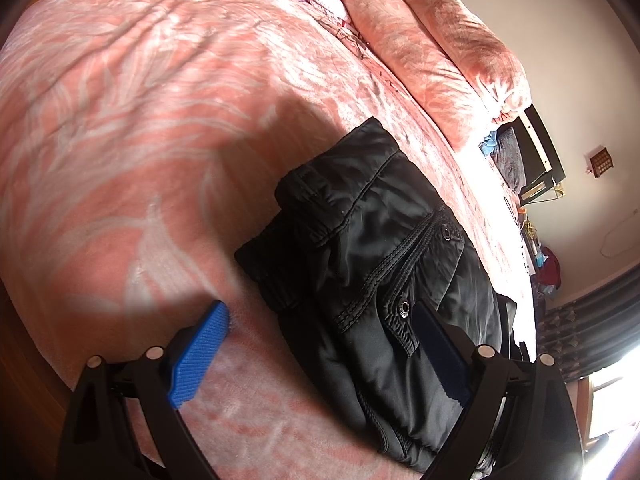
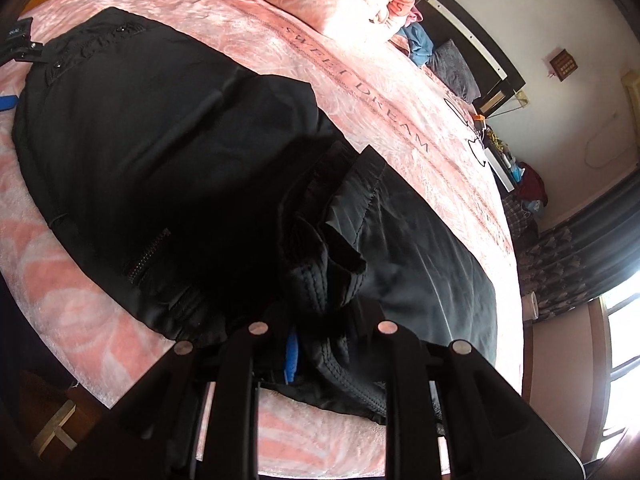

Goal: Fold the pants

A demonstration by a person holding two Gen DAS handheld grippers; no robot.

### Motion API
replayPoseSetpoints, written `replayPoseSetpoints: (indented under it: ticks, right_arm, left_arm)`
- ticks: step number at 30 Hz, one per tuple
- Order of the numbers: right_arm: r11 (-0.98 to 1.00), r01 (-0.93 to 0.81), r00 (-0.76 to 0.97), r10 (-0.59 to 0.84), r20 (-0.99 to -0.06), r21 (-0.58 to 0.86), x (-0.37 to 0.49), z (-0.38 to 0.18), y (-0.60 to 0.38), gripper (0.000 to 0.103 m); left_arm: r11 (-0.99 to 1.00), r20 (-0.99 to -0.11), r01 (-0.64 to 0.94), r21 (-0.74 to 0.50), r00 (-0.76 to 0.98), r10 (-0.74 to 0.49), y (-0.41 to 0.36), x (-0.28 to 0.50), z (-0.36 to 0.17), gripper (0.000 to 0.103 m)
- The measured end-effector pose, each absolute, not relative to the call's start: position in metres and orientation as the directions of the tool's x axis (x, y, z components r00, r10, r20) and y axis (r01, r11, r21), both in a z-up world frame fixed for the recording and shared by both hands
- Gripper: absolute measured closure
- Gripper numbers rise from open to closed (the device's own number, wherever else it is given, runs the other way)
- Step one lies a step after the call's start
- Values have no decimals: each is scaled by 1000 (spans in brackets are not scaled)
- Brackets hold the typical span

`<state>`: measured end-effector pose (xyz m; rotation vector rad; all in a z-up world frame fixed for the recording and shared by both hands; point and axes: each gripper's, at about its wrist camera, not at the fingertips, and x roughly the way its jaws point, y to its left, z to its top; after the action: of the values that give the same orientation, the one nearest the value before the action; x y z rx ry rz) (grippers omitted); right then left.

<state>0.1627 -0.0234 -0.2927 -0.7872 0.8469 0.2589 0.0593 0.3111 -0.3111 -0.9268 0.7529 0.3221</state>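
Note:
Black pants lie on a pink patterned bed. In the left wrist view their waistband end with snaps and stitched pockets lies between my fingers. My left gripper is open, its blue pads spread either side of the fabric just above the bed. In the right wrist view the pants stretch across the bed. My right gripper is shut on a bunched fold of the pants, a sliver of its blue pads showing. The left gripper shows at the pants' far left end.
A folded pink quilt and pillows lie at the head of the bed. A dark headboard, a cluttered nightstand and a curtained window stand at the right. Wooden floor lies below the bed edge.

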Motion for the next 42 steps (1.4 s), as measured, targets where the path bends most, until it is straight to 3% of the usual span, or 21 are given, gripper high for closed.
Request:
replayPoseSetpoints:
  ticks: [3,6,7,10,15,20,22,24,25,38,41,42]
  right_arm:
    - [702,-510,629,-91,-772,-498,162,-297,-23,78]
    - [720,-544,581,-47,-812,-431,160,-298,-23,56]
    - [730,-569,547,-7,-837,-378,159,-295,-23,40]
    - [759,-602,471,87,-878,-248,156,-277,-27,29]
    - [898,-438,374,228,-899,45,197,-238,-69,36]
    - [922,-385,296,163,-941,38,229,-254,-66,42]
    - [929,-358,236,190,-953,96,236,-263,-68,83]
    - [927,-348,205,217,-954,136,236,-265,-69,97]
    - [925,-356,212,216,-953,130,234,-263,-68,99]
    - [903,-415,183,201,-962,110,224,-267,-56,99]
    - [890,-439,177,223,-959,126,225,-256,-50,83]
    - [882,-447,167,244,-955,148,226,-249,-50,72]
  left_arm:
    - [581,-707,-551,-598,704,-61,311,59,-310,9]
    - [584,-707,-549,-598,704,-62,311,59,-310,9]
    - [584,-707,-548,-599,705,-63,310,58,-310,9]
    - [582,-703,-546,-603,708,-66,310,57,-311,9]
    - [573,-694,-541,-616,717,-70,310,55,-311,9]
    - [571,-690,-535,-622,720,-77,311,55,-312,9]
    - [569,-688,-532,-627,721,-83,313,54,-312,9]
    - [568,-686,-531,-629,722,-85,313,54,-312,9]
    - [568,-687,-531,-629,722,-85,313,54,-312,9]
    - [571,-689,-531,-626,720,-86,314,55,-313,9]
    - [575,-693,-531,-622,716,-88,313,56,-313,9]
    - [573,-691,-528,-627,717,-95,314,57,-313,9]
